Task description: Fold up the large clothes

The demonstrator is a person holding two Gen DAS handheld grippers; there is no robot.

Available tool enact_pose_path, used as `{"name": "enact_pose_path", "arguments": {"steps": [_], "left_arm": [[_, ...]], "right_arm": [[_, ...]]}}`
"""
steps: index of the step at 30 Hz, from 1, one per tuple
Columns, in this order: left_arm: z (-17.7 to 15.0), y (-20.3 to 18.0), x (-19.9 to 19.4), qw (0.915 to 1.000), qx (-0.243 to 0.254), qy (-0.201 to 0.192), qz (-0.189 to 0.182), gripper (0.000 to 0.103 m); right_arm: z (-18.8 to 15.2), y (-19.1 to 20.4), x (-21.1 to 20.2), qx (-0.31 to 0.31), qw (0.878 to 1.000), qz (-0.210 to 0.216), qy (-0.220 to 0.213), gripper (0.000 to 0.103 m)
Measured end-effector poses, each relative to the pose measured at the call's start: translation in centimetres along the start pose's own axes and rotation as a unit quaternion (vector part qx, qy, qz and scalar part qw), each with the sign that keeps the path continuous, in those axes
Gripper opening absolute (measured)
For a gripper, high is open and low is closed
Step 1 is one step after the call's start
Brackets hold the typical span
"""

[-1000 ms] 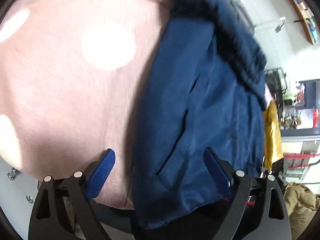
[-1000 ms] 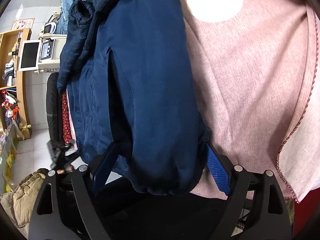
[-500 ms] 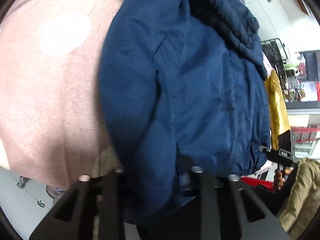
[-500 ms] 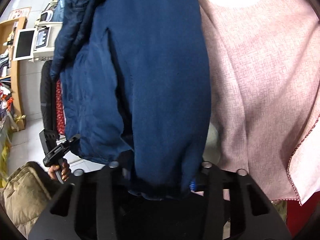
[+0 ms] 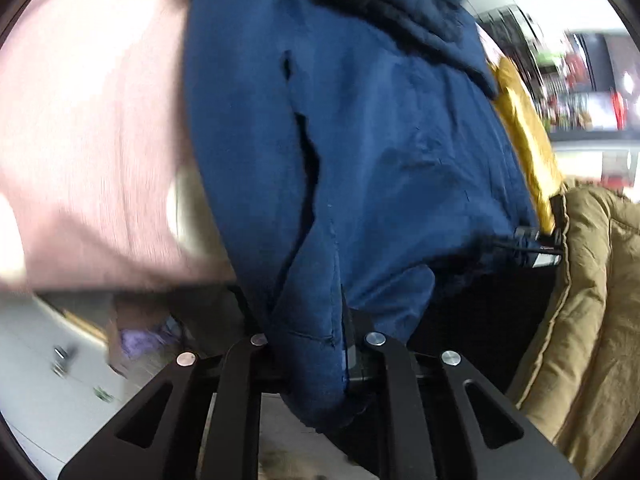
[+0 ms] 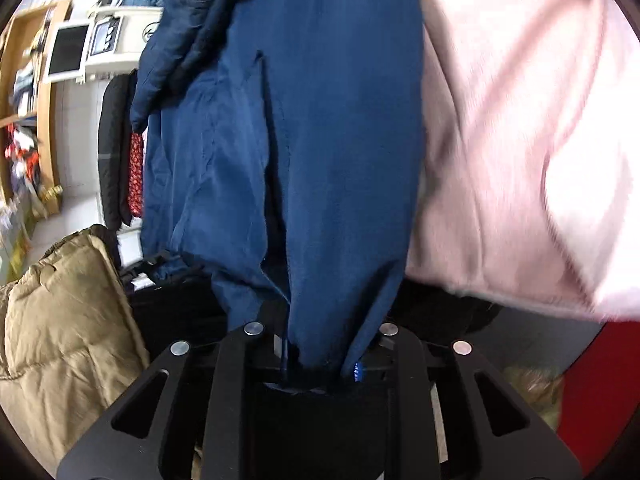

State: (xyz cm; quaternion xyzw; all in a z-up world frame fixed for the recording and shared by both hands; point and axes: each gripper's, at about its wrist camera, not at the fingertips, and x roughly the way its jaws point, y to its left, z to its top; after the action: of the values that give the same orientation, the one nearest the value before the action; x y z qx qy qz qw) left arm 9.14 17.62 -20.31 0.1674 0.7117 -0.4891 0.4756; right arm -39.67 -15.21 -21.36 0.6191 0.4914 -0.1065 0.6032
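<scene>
The pink cloth (image 5: 92,128) fills the left of the left wrist view and the right of the right wrist view (image 6: 520,152), blurred in both; a second ago it was sharp and took up more of each picture, and its near edge now shows higher in both, with floor below it; the blue jacket (image 5: 360,152) lies along the cloth's side, its hem end bunched and drawn up toward both cameras, where earlier the hem lay flat on the cloth; its dark collar end is at the top of both views; a tan quilted coat (image 5: 580,320) now crowds the right edge of the left view and the lower left of the right view (image 6: 60,340), far closer than before; a yellow garment (image 5: 524,132) shows beyond the jacket; the left gripper (image 5: 316,344) stood wide apart a second ago and its jaws are now closing, clamped on a fold of the jacket hem; the right gripper (image 6: 320,356), likewise wide before, is closing with a thick bunch of hem (image 6: 320,240) pinched between its pads; open room lies over the cloth, on the jacket's far side from the coat
</scene>
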Motion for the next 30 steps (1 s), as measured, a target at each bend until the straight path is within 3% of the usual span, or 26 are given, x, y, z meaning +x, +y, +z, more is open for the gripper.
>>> {"name": "enact_pose_path", "arguments": {"steps": [3,8,13,18,23,27,30], "left_arm": [[0.6,0.6,0.6,0.9996,-0.028,-0.004,0.003,0.013],[3.9,-0.9,-1.3,0.9996,-0.010,-0.028,0.002,0.013],[10.2,-1.7,-5.4,0.9954,0.004,-0.095,-0.015,0.013],[17.6,-2.5,-7.7,0.9897,0.011,-0.142,0.001,0.013],[24.6,-3.9,-11.7,0.9789,0.021,-0.203,-0.012,0.013],[29.4,-4.8,-11.8,0.9789,0.009,-0.204,-0.004,0.013],[32.2,-2.7,-9.6,0.9830,-0.056,-0.174,-0.013,0.016]], "right_arm": [[0.7,0.1,1.0,0.006,1.000,-0.014,0.005,0.022],[3.0,2.7,0.8,-0.049,0.998,-0.031,0.017,0.022],[7.9,5.9,-2.0,-0.081,0.996,-0.010,-0.037,0.021],[15.4,7.6,-6.1,-0.053,0.991,0.026,-0.120,0.021],[21.8,9.2,-9.7,-0.010,0.980,0.102,-0.171,0.021],[26.0,9.9,-10.5,0.028,0.974,0.132,-0.181,0.021],[28.6,9.6,-9.3,0.073,0.971,0.147,-0.176,0.021]]}}
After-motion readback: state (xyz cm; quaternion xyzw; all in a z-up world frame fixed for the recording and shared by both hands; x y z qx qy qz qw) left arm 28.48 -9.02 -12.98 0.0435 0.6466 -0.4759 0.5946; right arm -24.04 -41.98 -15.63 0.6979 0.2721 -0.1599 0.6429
